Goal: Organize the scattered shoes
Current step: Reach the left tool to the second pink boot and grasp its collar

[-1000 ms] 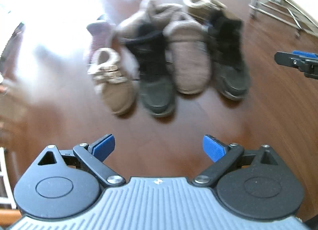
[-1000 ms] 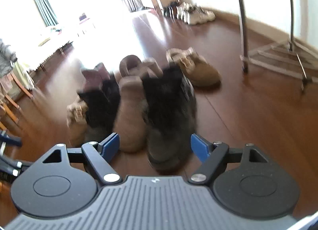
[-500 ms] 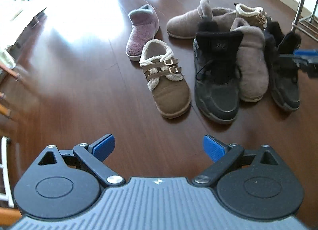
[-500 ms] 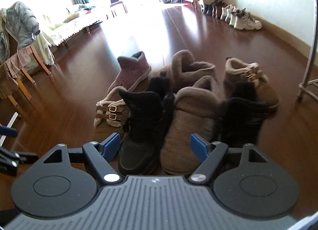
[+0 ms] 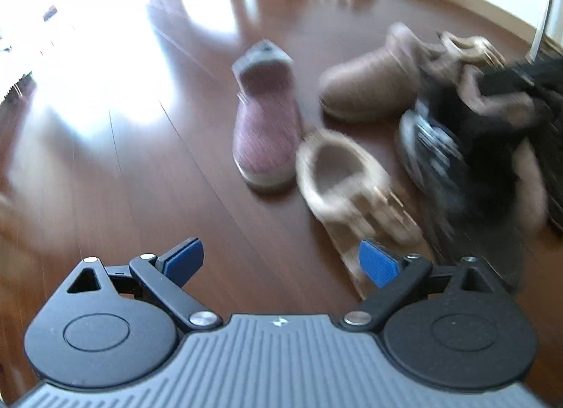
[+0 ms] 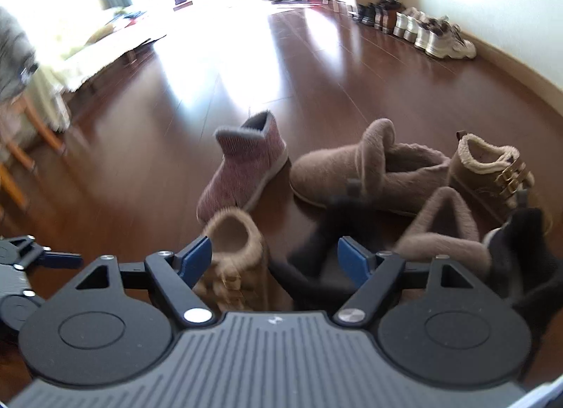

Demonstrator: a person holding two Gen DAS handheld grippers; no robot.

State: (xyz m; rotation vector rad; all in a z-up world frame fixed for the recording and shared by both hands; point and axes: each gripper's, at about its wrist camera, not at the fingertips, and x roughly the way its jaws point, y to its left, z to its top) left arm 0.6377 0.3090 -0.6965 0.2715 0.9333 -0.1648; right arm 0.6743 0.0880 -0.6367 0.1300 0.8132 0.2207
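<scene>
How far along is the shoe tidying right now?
Barely begun. Done: only the row of shoes along the wall stands lined up. In hand: nothing; the left claw and right claw are both open and empty. Left: the pink slipper boot, tan boots and black boots.

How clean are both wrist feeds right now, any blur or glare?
Left wrist: strong motion blur on the black boots and buckle shoe; window glare washes out the floor at left. Right wrist: sharper; nearest shoes smeared, windows blown out.
</scene>
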